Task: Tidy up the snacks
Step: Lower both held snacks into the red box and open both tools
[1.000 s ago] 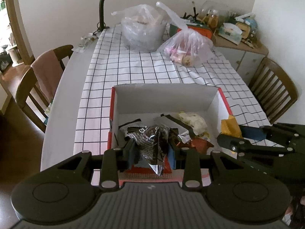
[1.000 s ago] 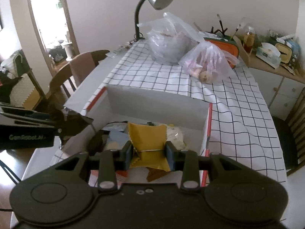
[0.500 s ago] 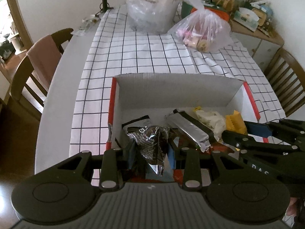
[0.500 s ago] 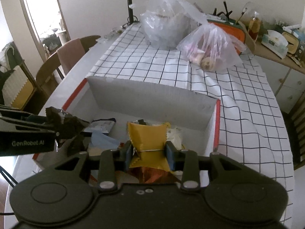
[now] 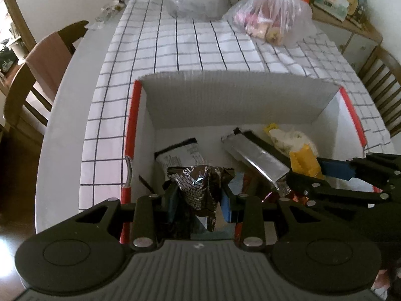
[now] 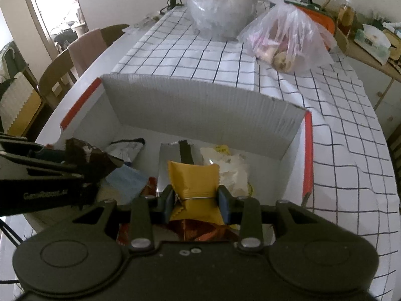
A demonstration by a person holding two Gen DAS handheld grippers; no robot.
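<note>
The left gripper (image 5: pixel 199 195) pinches a crumpled dark wrapper (image 5: pixel 200 185), its lower end hidden behind the jaws. The right gripper (image 6: pixel 195 200) clamps a yellow packet (image 6: pixel 193 183) standing upright, long axis vertical. Both hang over the box (image 6: pixel 200 105), above a silver bar (image 5: pixel 255 160) lying diagonally.

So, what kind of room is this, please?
Most likely a home dining room: a white table with a black-grid tablecloth, wooden slat-back chairs around it, and a cluttered wooden sideboard against the wall.
</note>
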